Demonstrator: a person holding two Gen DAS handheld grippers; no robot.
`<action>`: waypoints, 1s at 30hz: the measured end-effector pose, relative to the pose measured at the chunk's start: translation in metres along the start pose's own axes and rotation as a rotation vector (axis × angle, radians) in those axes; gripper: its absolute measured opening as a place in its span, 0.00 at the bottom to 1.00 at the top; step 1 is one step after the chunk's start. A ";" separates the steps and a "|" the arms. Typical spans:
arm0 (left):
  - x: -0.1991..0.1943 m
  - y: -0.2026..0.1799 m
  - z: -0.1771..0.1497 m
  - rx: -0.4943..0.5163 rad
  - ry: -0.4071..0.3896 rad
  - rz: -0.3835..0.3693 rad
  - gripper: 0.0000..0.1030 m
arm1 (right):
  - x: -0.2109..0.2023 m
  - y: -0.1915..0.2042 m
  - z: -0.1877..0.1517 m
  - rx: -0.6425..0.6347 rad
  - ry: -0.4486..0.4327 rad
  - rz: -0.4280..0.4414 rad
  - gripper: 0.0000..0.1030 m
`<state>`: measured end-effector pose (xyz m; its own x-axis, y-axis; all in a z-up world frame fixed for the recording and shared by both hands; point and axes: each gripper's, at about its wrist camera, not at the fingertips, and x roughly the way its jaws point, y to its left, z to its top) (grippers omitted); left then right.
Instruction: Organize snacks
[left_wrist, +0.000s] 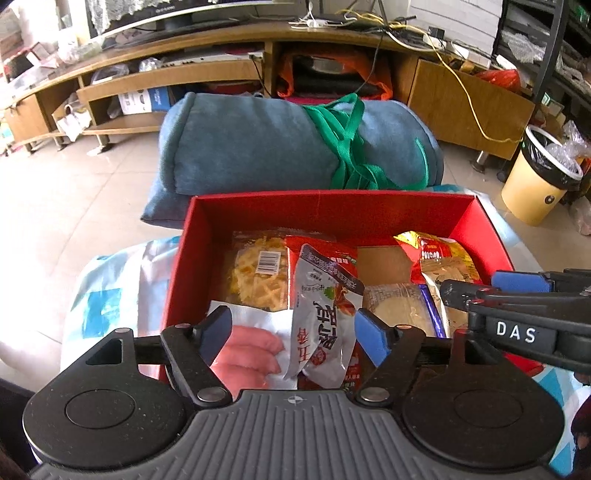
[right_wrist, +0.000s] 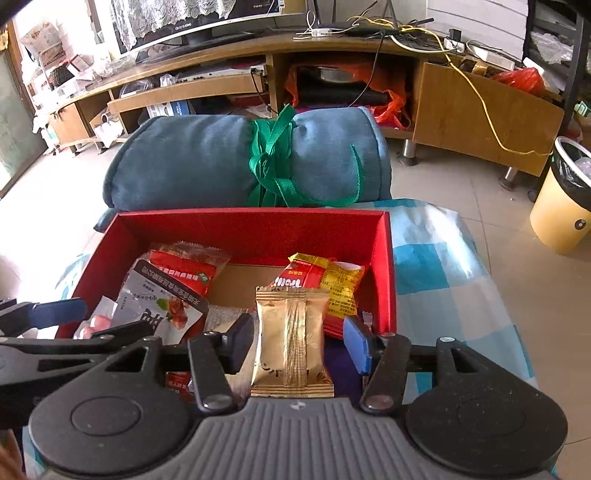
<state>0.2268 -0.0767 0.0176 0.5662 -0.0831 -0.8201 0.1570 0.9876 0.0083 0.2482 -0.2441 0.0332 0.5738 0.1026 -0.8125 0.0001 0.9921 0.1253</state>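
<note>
**Snack packets in red box, both grippers spread over near edge**

The left gripper is seen spread wide above the near left part of the red cardboard box. Nothing is pinched; a clear packet of pink sausages and a grey-and-red pouch lie between and below its fingers, and contact cannot be determined. Behind these, a transparent packet of yellow lattice crisps is noted against the left rear of the box, partly covered by a red packet. A round pale pastry in clear wrap is recorded towards the centre, with bare cardboard floor behind it. A red-and-yellow packet rests in the right rear part.

The right gripper is likewise held spread, over the near right part of the box. A gold foil sachet stands upright between its fingers, apart from both pads. The box is set on a blue-and-white checked cloth. A rolled blue cushion tied with green strap lies just behind the box. A yellow waste bin stands on the tiled floor at far right.
</note>
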 end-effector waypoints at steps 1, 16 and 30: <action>-0.002 0.001 0.000 -0.004 -0.005 0.000 0.77 | -0.003 -0.001 0.000 0.006 -0.005 -0.001 0.48; -0.019 0.009 -0.016 -0.034 -0.018 0.005 0.85 | -0.032 0.003 -0.015 0.015 -0.023 0.003 0.52; -0.038 0.010 -0.045 -0.046 -0.006 -0.002 0.92 | -0.067 0.008 -0.054 0.052 -0.022 0.037 0.55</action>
<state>0.1701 -0.0580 0.0233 0.5710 -0.0854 -0.8165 0.1206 0.9925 -0.0195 0.1656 -0.2391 0.0574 0.5920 0.1365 -0.7943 0.0212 0.9826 0.1846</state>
